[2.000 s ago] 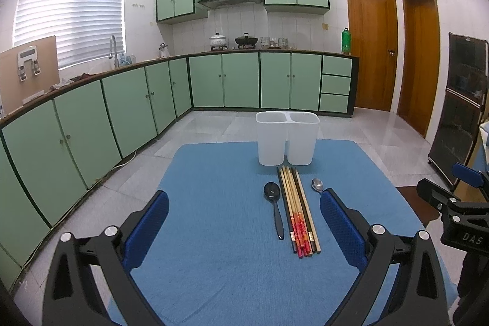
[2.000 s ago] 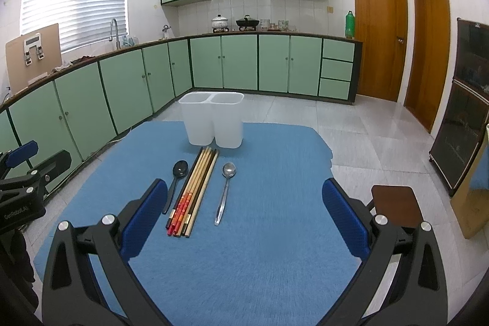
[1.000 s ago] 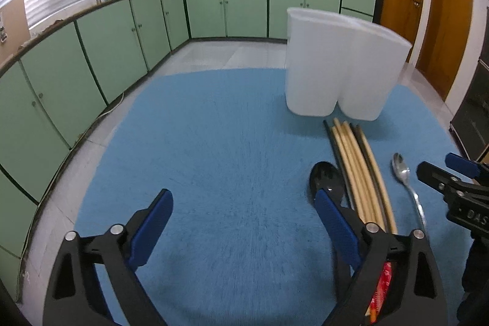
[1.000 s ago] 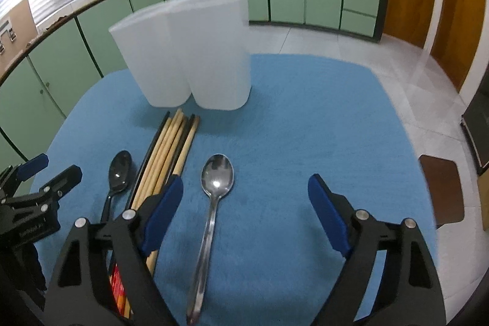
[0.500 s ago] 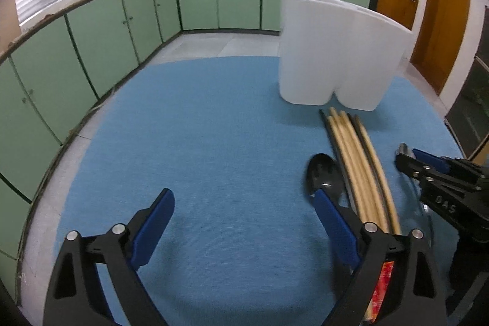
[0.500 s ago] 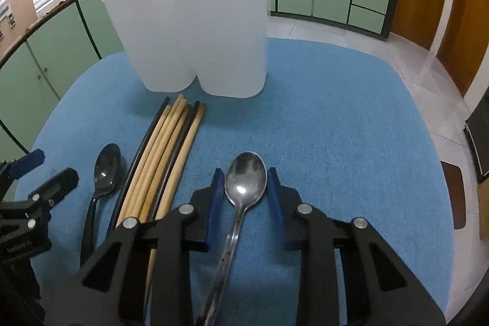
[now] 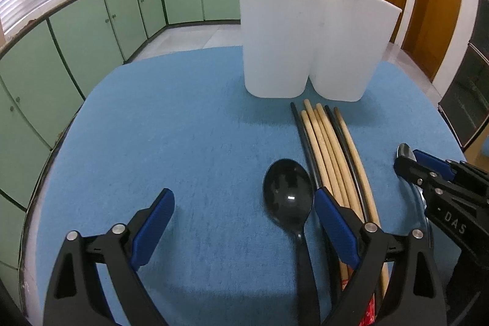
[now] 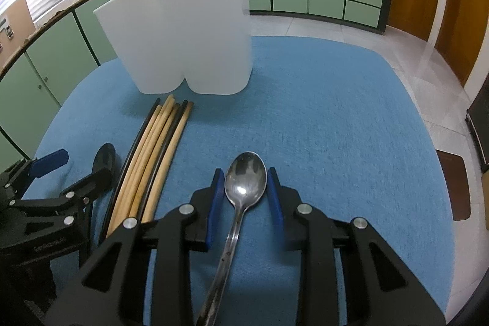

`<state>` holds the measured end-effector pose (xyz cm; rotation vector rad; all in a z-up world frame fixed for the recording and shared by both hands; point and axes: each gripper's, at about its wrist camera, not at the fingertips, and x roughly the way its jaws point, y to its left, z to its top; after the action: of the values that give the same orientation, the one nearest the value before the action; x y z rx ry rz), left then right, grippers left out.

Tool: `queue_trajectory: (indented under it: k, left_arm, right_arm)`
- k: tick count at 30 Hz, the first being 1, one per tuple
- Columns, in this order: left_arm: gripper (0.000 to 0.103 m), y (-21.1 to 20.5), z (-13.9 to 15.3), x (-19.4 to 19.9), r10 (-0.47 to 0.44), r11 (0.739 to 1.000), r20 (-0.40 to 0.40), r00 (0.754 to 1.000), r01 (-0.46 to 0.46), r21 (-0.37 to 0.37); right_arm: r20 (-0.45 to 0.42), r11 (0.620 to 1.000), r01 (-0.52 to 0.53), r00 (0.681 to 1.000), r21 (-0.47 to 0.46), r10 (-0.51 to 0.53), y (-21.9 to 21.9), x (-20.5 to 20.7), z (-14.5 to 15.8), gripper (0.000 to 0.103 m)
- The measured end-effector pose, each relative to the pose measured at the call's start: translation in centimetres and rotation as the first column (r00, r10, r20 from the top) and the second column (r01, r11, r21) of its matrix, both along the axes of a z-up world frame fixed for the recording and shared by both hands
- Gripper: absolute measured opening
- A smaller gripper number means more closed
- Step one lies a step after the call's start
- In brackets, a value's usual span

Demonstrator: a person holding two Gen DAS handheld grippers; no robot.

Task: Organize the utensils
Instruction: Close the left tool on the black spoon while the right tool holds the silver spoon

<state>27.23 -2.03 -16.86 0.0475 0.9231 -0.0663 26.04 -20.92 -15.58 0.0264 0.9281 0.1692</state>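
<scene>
With the right claw [image 8: 243,191] clamped on the silver spoon [image 8: 244,182] and the left claw [image 7: 241,219] open beside the black spoon [image 7: 288,197], lift level toward the white holder [image 8: 189,29] ahead.

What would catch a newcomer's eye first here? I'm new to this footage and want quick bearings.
The silver spoon stands out first, lying on the blue cloth with the right tongs closed around its bowl. Behind it stands a tall white twin-compartment holder, with a row of chopsticks lying just in front of it. Left of those lies a black spoon, between the fingers of the open left tongs.
</scene>
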Motion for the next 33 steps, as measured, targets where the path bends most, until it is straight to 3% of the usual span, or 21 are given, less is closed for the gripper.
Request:
queue_trajectory:
  k: [6, 14, 22, 29, 33]
  left_arm:
    - [0.092, -0.2, -0.9, -0.6, -0.019, 0.999, -0.031, 0.999, 0.020, 0.027]
    - [0.094, 0.9, -0.9, 0.0, -0.021, 0.997, -0.015, 1.000, 0.022, 0.070]
    - [0.094, 2.4, 0.1, 0.9, 0.004, 0.999, -0.019, 1.000, -0.004, -0.045]
    - [0.094, 1.8, -0.4, 2.6, 0.038, 0.999, -0.038, 0.999, -0.037, 0.017]
    - [0.091, 1.9, -0.7, 3.4, 0.034, 0.999, -0.056, 0.998, -0.034, 0.004]
  right_arm:
    - [0.002, 1.000, 0.000, 1.000, 0.002, 0.000, 0.1, 0.1, -0.1, 0.028]
    - [0.003, 1.000, 0.005, 1.000, -0.003, -0.005, 0.1, -0.3, -0.4, 0.028]
    - [-0.005, 0.999, -0.003, 1.000, -0.036, 0.003, 1.2, 0.1, -0.4, 0.029]
    - [-0.030, 1.000, 0.005, 1.000, -0.018, -0.006, 1.3, 1.0, -0.1, 0.035]
    - [-0.044, 1.000, 0.007, 0.999, -0.016, -0.008, 1.6, 1.3, 0.0, 0.037]
